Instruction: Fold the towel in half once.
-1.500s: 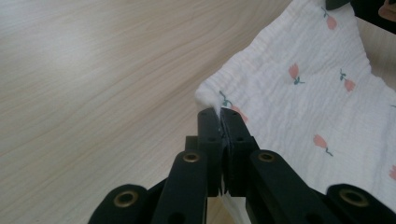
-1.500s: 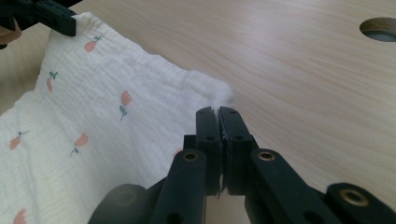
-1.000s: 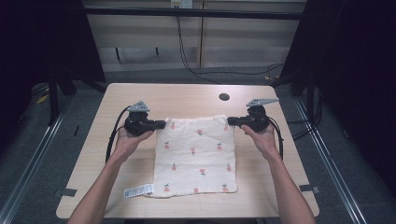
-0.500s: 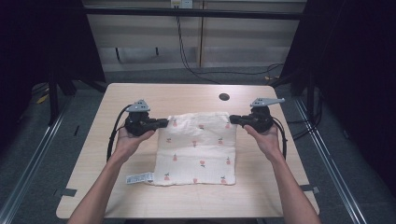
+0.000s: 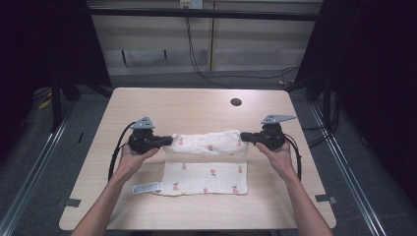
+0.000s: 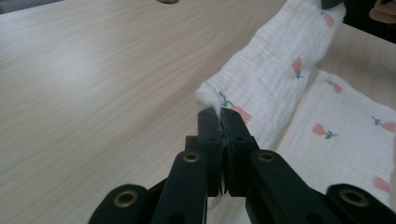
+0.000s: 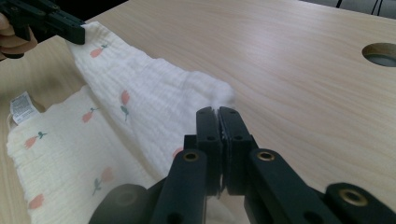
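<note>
Pale wooden table (image 5: 196,105) on grey floor (image 5: 44,142).

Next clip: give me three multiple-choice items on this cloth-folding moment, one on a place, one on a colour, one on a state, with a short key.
1. Where does the care label lie?
A. at the cloth's near left corner
B. beside the table hole
C. under the right gripper

2. What colour are the cloth's printed motifs?
A. blue
B. pink-red
C. yellow

3. How do the left gripper and right gripper stand?
A. both open
B. only the left shut
C. both shut on the cloth

Key: 1 A, the label sticks out at that corner; 2 B, small pink-red flowers; 3 C, each gripper view shows its jaws pinching a corner.
</note>
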A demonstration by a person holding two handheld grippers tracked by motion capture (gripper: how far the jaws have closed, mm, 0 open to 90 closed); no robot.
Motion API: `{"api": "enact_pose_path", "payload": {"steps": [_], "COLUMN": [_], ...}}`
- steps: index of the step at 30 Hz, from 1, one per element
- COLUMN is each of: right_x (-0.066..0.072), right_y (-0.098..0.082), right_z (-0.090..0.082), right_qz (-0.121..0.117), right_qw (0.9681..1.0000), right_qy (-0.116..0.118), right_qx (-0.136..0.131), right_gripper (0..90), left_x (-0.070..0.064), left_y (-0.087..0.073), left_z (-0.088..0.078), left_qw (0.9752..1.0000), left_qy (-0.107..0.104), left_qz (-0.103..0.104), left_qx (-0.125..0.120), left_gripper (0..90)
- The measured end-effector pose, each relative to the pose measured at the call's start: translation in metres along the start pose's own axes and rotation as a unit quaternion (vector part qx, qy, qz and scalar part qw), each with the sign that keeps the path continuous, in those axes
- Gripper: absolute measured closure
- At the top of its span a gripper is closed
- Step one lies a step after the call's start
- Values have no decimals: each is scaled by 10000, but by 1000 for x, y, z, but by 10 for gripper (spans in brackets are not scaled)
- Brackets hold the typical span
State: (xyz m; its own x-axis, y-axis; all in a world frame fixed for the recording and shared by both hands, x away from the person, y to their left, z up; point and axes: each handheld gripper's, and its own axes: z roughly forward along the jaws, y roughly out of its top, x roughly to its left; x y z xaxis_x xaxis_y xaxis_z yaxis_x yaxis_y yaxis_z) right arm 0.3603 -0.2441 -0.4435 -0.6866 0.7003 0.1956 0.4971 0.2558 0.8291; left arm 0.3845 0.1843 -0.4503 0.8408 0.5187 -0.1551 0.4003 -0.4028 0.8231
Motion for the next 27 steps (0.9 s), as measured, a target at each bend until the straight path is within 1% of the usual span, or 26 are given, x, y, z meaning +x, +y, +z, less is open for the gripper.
{"api": "enact_pose_path", "payload": {"steps": [2,3,4,5,7,8,9,11,12,13,14,15,17,19,20,23,24,26,27], "right_x": [2,3,5,5,7,8,9,12,14,17,19,20,22,24,24,28,28,31,32], "right_y": [-3,-4,-5,-5,-5,-4,-3,-2,-3,-4,-4,-6,-9,-13,-15,-20,-21,-21,-20], "right_z": [-3,-4,-5,-7,-9,-11,-13,-15,-16,-18,-19,-21,-23,-22,-22,-22,-23,-28,-32], "right_qz": [1,4,-7,-21,-92,-84,-76,-129,-159,-190,-198,-208,-190,-195,-185,-225,-239,-291,-305], "right_qw": [10000,10000,10000,10000,9999,9999,9999,9999,9998,9997,9997,9997,9997,9997,9997,9996,9996,9994,9994], "right_qy": [34,48,56,82,95,92,125,110,125,128,127,148,140,131,140,119,111,130,132], "right_qx": [-24,-23,9,1,32,-13,-36,-24,-9,-25,-18,-33,-60,-17,18,134,132,153,98], "right_gripper": [877,877,877,877,877,877,877,877,877,877,877,876,876,876,876,875,874,874,873], "left_x": [-3,-6,-7,-8,-13,-15,-17,-22,-23,-24,-25,-26,-30,-33,-35,-43,-46,-49,-51], "left_y": [-2,-3,-3,-3,-1,1,2,5,6,6,5,3,-4,-8,-10,-10,-9,-8,-8], "left_z": [-3,-5,-6,-6,-7,-8,-10,-14,-17,-18,-20,-20,-17,-15,-15,-19,-22,-26,-28], "left_qw": [10000,10000,10000,9999,9999,9998,9998,9996,9996,9996,9997,9997,9997,9996,9995,9991,9989,9989,9990], "left_qy": [-32,-21,-34,-110,-63,-125,-161,-144,-171,-148,-99,-150,-88,-112,-157,-236,-223,-253,-279], "left_qz": [5,45,21,-3,113,129,142,242,227,253,236,203,190,191,206,292,366,366,331], "left_qx": [-37,-26,-40,-16,65,69,39,39,28,10,-33,0,108,160,188,191,186,164,133], "left_gripper": [880,880,880,880,880,880,880,880,880,880,880,880,880,880,879,879,879,879,879]}}
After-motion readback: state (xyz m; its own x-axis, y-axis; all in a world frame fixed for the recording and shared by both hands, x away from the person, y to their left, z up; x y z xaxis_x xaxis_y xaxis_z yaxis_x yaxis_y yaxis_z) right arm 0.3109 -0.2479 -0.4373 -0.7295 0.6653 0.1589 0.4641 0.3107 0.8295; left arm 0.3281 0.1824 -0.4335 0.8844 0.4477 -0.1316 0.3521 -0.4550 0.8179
